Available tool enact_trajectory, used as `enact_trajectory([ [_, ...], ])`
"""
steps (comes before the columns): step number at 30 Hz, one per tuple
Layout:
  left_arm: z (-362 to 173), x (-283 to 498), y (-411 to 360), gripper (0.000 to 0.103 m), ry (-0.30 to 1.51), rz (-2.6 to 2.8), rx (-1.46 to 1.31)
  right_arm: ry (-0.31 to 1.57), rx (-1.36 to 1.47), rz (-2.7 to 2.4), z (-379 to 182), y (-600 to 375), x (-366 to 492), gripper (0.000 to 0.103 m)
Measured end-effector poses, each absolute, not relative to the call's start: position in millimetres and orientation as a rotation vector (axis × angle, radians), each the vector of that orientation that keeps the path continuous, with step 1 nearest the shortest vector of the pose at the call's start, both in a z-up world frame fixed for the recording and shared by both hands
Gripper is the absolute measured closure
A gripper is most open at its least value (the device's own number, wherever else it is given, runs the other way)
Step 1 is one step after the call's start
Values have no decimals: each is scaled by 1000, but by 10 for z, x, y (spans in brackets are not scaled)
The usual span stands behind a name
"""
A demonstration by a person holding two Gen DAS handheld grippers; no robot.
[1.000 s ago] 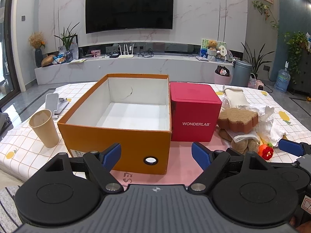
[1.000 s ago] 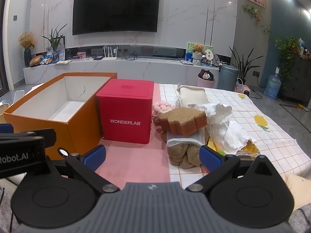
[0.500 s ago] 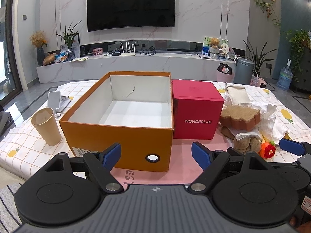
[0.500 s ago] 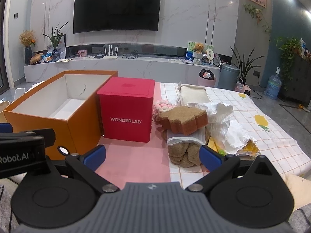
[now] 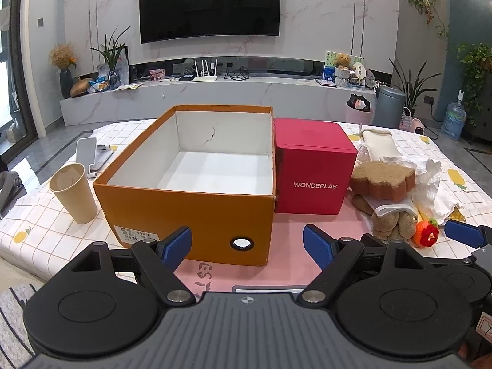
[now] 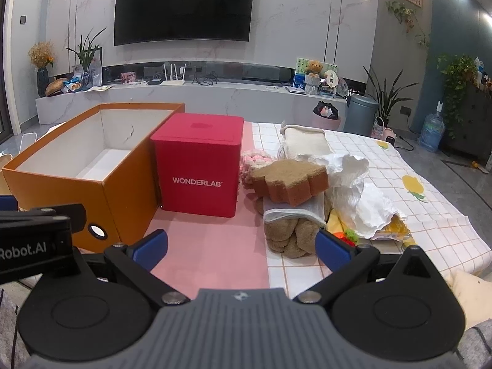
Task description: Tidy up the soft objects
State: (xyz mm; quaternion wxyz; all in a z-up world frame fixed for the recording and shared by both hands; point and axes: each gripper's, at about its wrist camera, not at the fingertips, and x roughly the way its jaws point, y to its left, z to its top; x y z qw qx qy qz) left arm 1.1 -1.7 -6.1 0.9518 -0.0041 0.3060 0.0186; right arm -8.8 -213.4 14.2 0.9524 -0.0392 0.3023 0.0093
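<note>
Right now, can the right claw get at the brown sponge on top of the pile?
Probably yes. The right claw is open and empty, and the brown sponge lies uncovered on top of the pile, beside the red box.

A paper cup stands left of the tongs; a wall-mounted television hangs far ahead.

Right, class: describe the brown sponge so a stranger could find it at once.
Start at the open orange box, then the red WONDERLAB cube beside it. Just right of the cube, topping the pile of soft things, lies the brown sponge: thick, scalloped like a flower, unlike the crumpled white paper alongside.
</note>
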Motion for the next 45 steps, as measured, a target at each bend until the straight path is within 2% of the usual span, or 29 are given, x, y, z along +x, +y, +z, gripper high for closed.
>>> enact_trajectory([
  [45, 120, -35, -39, 7, 581, 4, -31, 591, -96, 23, 275, -2152, -128, 3],
])
